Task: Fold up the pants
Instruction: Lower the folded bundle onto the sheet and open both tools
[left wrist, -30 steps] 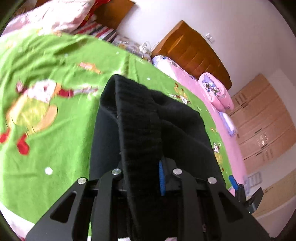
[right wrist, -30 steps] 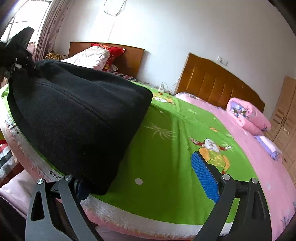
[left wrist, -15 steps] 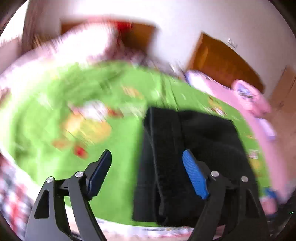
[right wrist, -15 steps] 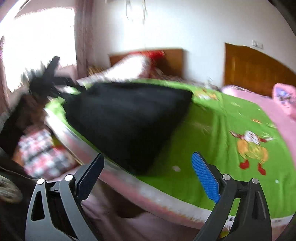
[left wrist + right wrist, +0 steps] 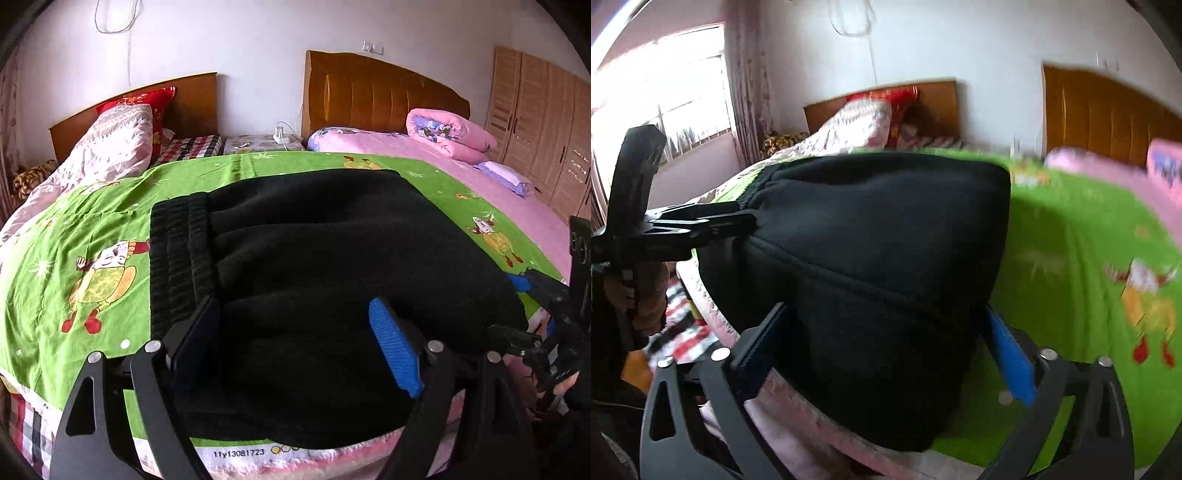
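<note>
on the left of the bed, the green sheet (image 5: 85,221) lies bare beside the black pants (image 5: 332,258), whose ribbed waistband (image 5: 177,258) runs along their left edge. a second ago the left gripper (image 5: 295,343) was clenched on a bunched fold of that fabric; now its jaws are opening, straddling the near edge of the pants without pressing on them, so the cloth has been let go and lies flat in a folded block near the front edge of the bed. further right, the right gripper (image 5: 886,350) has swung in from beside the pile: its jaws, opening too and already very wide, now stand either side of the pants' near corner, released, pads clear. the fold looks laid down; judging by this, only tidying or a last fold remains.
</note>
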`<action>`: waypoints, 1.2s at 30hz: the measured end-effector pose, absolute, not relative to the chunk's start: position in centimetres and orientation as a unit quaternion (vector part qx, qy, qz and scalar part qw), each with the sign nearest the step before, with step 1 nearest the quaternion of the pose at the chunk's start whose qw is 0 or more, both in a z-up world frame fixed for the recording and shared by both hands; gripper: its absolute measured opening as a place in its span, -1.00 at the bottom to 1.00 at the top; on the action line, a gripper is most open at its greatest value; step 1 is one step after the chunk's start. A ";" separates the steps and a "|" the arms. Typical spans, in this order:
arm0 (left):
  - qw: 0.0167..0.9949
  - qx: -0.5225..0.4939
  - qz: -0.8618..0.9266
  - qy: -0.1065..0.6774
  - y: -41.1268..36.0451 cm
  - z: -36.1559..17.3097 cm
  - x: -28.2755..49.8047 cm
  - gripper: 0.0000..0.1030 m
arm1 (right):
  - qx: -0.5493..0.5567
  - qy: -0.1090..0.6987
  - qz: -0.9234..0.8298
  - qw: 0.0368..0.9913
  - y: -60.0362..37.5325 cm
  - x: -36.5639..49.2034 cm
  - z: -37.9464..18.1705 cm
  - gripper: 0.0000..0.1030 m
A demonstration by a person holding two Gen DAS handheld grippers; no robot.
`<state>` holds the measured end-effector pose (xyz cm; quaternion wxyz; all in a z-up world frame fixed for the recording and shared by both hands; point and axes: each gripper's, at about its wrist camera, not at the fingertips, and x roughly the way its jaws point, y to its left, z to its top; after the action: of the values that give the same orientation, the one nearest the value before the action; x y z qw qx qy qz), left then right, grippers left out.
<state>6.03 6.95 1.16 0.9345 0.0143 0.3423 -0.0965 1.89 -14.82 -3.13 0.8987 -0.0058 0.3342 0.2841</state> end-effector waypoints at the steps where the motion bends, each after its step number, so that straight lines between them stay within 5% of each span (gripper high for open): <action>1: 0.935 0.013 -0.095 0.342 7.0 1.2 6.2 0.65 | -0.006 0.337 0.284 0.898 -14.8 1.8 -3.1 0.88; 6: 0.932 0.010 -0.095 0.348 7.2 2.7 5.6 0.66 | -0.023 0.323 0.295 0.899 -15.7 1.9 -0.2 0.88; 13: 0.925 -0.065 -0.167 0.335 9.1 8.7 9.5 0.96 | -0.007 0.321 0.369 0.872 -15.7 11.0 5.0 0.90; 19: 0.893 -0.054 -0.080 0.440 10.3 1.8 15.8 0.94 | 0.013 0.449 0.426 0.785 -11.6 21.9 0.0 0.89; 22: 0.896 -0.101 -0.081 0.424 12.4 1.7 15.4 0.97 | -0.029 0.442 0.335 0.832 -11.6 25.3 -0.5 0.75; 27: 0.881 -0.150 -0.082 0.441 15.0 -0.3 15.8 0.93 | 0.040 0.373 0.392 0.840 -11.6 23.4 3.4 0.85; 33: 0.903 -0.091 -0.049 0.418 13.7 0.2 15.0 0.94 | -0.121 0.419 0.336 0.835 -6.1 21.7 -0.4 0.90; 36: 0.910 -0.073 -0.031 0.408 13.5 0.4 14.6 0.96 | -0.060 0.385 0.290 0.874 -7.6 21.2 1.0 0.90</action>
<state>14.64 13.49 0.42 0.9097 -0.0728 0.4076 -0.0311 21.21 -7.63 1.00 0.8743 -0.0596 0.3845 0.2901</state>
